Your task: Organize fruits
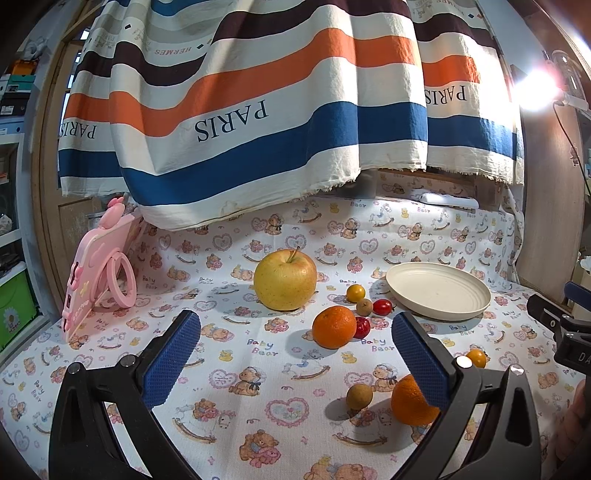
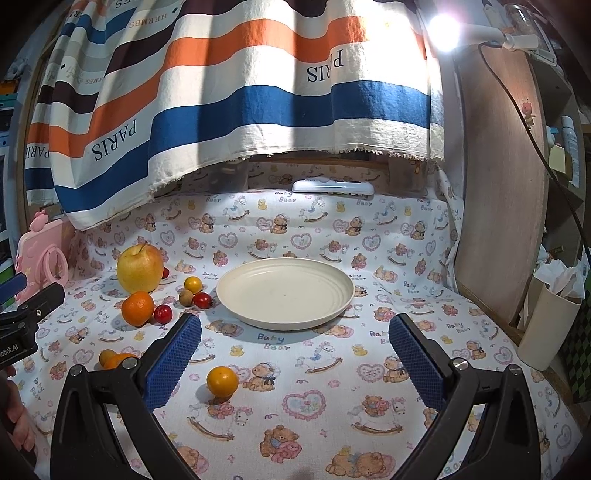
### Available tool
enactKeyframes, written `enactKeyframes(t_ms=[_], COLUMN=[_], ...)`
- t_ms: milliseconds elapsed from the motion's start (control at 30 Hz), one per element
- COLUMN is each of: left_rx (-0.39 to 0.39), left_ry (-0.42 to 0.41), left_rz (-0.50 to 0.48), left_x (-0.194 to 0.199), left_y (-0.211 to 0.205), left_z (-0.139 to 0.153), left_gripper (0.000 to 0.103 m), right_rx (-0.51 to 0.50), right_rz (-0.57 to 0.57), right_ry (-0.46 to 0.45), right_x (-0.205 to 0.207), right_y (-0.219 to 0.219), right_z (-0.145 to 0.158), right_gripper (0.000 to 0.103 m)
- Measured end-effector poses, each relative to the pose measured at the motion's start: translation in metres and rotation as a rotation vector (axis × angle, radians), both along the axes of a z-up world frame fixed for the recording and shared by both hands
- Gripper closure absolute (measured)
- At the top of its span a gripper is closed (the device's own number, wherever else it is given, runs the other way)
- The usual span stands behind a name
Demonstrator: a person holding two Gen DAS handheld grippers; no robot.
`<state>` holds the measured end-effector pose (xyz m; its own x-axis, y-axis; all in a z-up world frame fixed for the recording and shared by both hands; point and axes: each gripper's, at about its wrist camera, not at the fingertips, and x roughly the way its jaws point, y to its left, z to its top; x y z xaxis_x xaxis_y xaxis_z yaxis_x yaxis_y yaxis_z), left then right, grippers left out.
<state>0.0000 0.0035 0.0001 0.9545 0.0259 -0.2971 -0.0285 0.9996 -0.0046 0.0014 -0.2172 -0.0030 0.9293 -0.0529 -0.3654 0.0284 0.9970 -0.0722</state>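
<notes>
A cream plate (image 1: 439,295) (image 2: 285,291) lies bare on the bear-print cloth. Left of it stand a yellow apple (image 1: 285,279) (image 2: 140,268), an orange (image 1: 334,326) (image 2: 137,308), red cherry tomatoes (image 1: 382,306) (image 2: 202,300), a yellow tomato (image 1: 355,292) (image 2: 192,284) and a brown longan (image 1: 364,307) (image 2: 185,297). Nearer lie a second orange (image 1: 408,400) (image 2: 118,360), another longan (image 1: 359,396) and a small orange fruit (image 1: 476,357) (image 2: 222,381). My left gripper (image 1: 295,362) is open over the cloth. My right gripper (image 2: 295,360) is open in front of the plate, holding nothing.
A striped curtain (image 1: 258,110) hangs low over the back of the table. A pink stand (image 1: 98,273) leans at the left edge. A white remote (image 2: 332,187) lies at the back. A wooden panel (image 2: 498,184), a bright lamp (image 2: 445,31) and a cream cup (image 2: 546,325) bound the right.
</notes>
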Motion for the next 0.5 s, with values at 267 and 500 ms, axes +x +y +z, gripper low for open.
enactKeyframes(t_ms=[267,500], left_rx=[0.000,0.000], left_ry=[0.000,0.001], left_rz=[-0.004,-0.002], left_x=[-0.0002,-0.0002], left_y=[0.0001,-0.0001], left_z=[-0.0005,-0.0005], left_gripper=[0.000,0.000], right_rx=[0.002,0.011], right_rz=[0.017,0.053], right_ry=[0.001,-0.019], right_x=[0.0012,-0.0010], right_y=[0.0022,0.0034], right_z=[0.0026,0.0027], right_gripper=[0.001,0.001])
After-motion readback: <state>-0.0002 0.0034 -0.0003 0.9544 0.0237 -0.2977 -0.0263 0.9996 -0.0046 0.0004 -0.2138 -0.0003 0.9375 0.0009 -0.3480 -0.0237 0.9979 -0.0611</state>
